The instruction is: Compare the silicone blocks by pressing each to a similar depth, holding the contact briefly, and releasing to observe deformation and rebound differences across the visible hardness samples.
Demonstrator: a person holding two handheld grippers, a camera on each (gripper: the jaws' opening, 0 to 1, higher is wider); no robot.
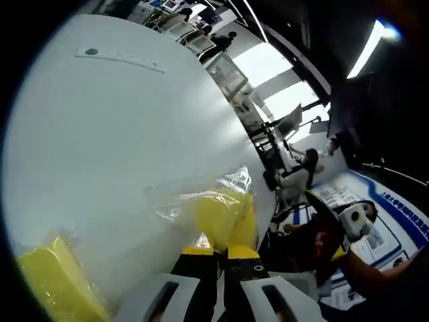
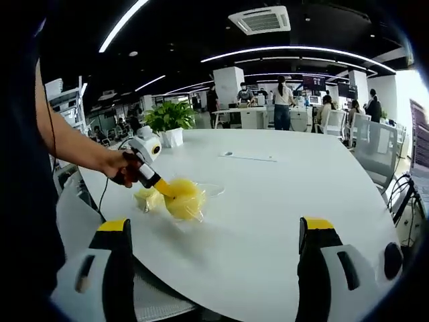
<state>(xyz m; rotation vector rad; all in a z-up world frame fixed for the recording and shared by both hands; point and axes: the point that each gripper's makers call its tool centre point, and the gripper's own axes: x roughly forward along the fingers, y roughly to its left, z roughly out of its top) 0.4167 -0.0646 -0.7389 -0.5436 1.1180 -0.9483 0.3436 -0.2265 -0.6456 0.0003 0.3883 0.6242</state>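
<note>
A yellow silicone block in a clear plastic bag (image 1: 224, 213) lies on the white table (image 1: 114, 147), right at the tips of my left gripper (image 1: 221, 249). Its jaws stand close together, pinching the bagged block. A second yellow block (image 1: 57, 282) lies at the lower left of that view. In the right gripper view a hand holds the left gripper (image 2: 161, 185) with its tip on the bagged block (image 2: 186, 200). The other block (image 2: 147, 198) rests just left of it. My right gripper (image 2: 214, 231) is open, jaws wide apart, hanging over the near table edge, well short of both blocks.
A thin ruler-like strip (image 2: 249, 157) lies on the far part of the table (image 2: 281, 201). A potted plant (image 2: 167, 119) stands at the back left edge. Chairs (image 2: 375, 151) stand at the right, and people work at desks behind.
</note>
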